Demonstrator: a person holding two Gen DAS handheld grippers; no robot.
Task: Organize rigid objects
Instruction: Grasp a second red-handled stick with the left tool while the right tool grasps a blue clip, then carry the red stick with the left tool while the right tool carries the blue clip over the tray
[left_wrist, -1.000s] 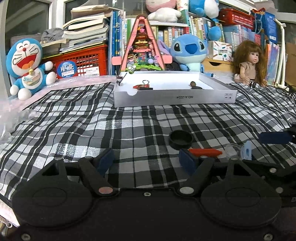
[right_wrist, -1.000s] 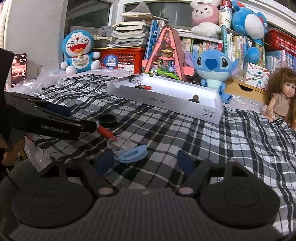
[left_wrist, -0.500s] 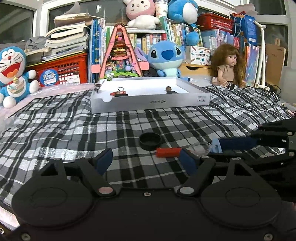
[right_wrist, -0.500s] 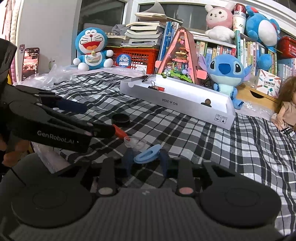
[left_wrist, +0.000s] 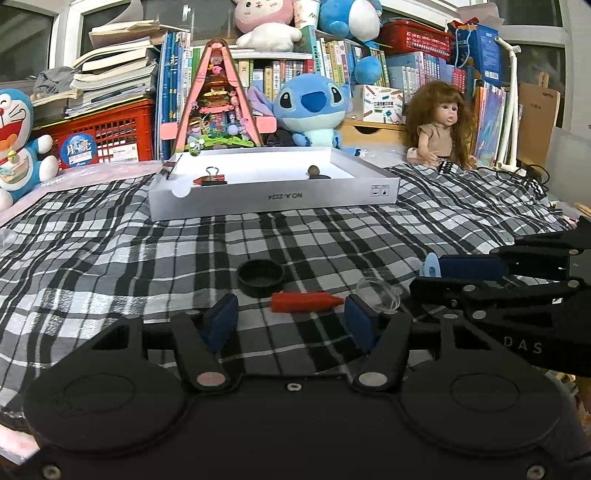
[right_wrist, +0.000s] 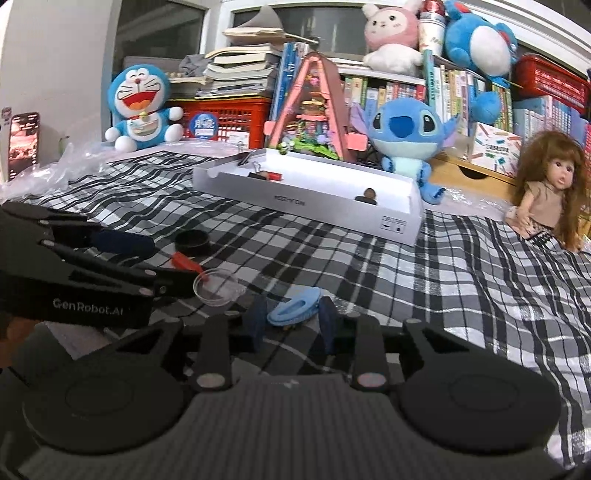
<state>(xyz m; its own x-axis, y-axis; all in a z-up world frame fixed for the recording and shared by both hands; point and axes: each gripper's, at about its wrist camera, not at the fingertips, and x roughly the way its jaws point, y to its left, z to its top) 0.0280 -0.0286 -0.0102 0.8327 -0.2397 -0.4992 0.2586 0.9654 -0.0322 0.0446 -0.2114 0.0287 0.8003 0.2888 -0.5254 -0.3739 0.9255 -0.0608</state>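
Note:
A red pen-shaped piece (left_wrist: 303, 302) lies on the checked cloth between the pads of my left gripper (left_wrist: 290, 319). Its jaws are closing and the pads stand clear of the piece. A black round cap (left_wrist: 260, 273) sits just beyond it, and a clear plastic dish (left_wrist: 378, 295) lies at the right pad. My right gripper (right_wrist: 293, 318) is shut on a blue hair clip (right_wrist: 293, 308) low over the cloth. From the left wrist view that gripper (left_wrist: 428, 276) comes in from the right with the clip (left_wrist: 431, 265) at its tips. The white tray (left_wrist: 273, 195) stands farther back.
The tray holds a binder clip (left_wrist: 211, 176) and a small brown item (left_wrist: 314, 170). Plush toys, a doll (left_wrist: 439, 129), books and a red crate (left_wrist: 107, 133) line the back. Crumpled plastic wrap (right_wrist: 74, 162) and a phone (right_wrist: 24, 144) are at the far left.
My right gripper has shut on the blue clip. My left gripper has shifted right until the red piece lies between its pads, and its jaws have narrowed.

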